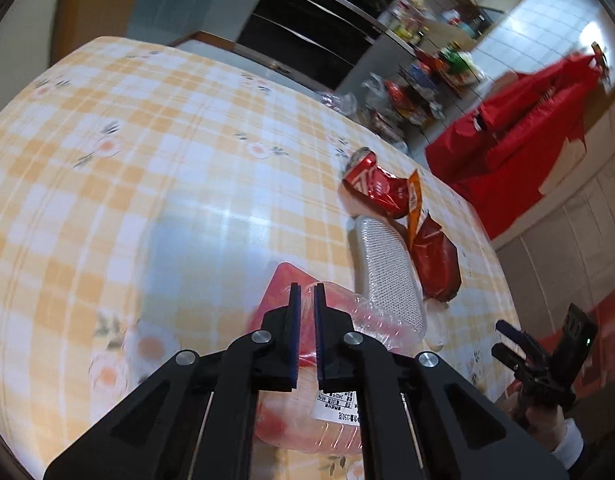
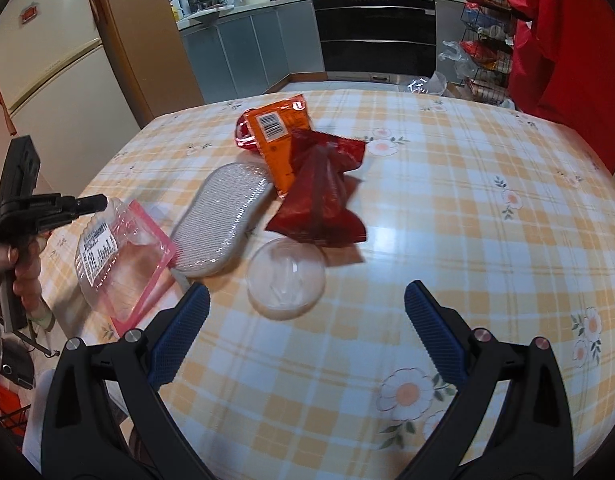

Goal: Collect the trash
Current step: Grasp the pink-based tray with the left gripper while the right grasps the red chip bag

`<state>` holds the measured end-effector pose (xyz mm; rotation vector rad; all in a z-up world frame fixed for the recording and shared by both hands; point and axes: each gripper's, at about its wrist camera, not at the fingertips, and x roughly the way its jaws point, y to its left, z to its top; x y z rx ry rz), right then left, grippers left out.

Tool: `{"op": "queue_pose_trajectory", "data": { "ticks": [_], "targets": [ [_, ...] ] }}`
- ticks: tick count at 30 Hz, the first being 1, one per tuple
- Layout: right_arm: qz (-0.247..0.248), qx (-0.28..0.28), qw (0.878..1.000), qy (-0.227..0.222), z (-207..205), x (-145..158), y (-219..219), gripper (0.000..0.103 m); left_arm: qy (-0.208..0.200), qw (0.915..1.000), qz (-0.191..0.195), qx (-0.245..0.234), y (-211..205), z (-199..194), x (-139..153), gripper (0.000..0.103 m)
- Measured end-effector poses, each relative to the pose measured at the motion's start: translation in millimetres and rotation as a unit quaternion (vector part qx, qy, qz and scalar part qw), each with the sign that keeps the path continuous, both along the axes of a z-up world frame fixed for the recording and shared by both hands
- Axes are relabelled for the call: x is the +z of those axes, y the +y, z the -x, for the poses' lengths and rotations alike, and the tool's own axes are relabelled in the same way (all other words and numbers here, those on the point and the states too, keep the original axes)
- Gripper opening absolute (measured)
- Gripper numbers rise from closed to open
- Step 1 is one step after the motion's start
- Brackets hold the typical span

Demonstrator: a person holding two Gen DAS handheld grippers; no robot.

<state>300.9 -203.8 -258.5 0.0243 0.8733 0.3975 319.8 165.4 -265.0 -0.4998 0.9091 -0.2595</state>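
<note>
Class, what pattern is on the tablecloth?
The tablecloth has yellow-and-white checks with small flowers, clearest in the right wrist view.

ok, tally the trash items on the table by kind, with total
Clear plastic containers: 2, clamshell tray with a label, pinched in the left gripper, and round dome lid
Snack wrappers: 2, orange wrapper, dark red wrapper
Cans: 1, crushed red can
Foam mesh sleeves: 1, white sleeve
Total: 6

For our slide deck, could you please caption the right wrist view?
Open right gripper faces a clear plastic dome lid on the yellow checked tablecloth.
</note>
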Motion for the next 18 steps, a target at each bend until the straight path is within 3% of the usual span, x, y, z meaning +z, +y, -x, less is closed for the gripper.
{"op": "queue_pose_trajectory", "data": {
  "ticks": [7, 14, 18],
  "targets": [
    [0.007, 0.005, 1.0, 0.005, 6, -1, 5, 0.096, -0.015, 0.9992, 0.011, 0.036, 6, 26, 10, 0.004],
    [-0.003, 0.002, 1.0, 0.007, 11, 0, 4, 0.096, 0.007, 0.9904, 0.06, 0.125, 21, 51, -6, 0.0],
    [-0.004, 0.007, 1.0, 0.007, 18, 0, 6, 0.096, 0.027, 0.9915, 0.055, 0.115, 14, 58, -19, 0.0]
  ]
}}
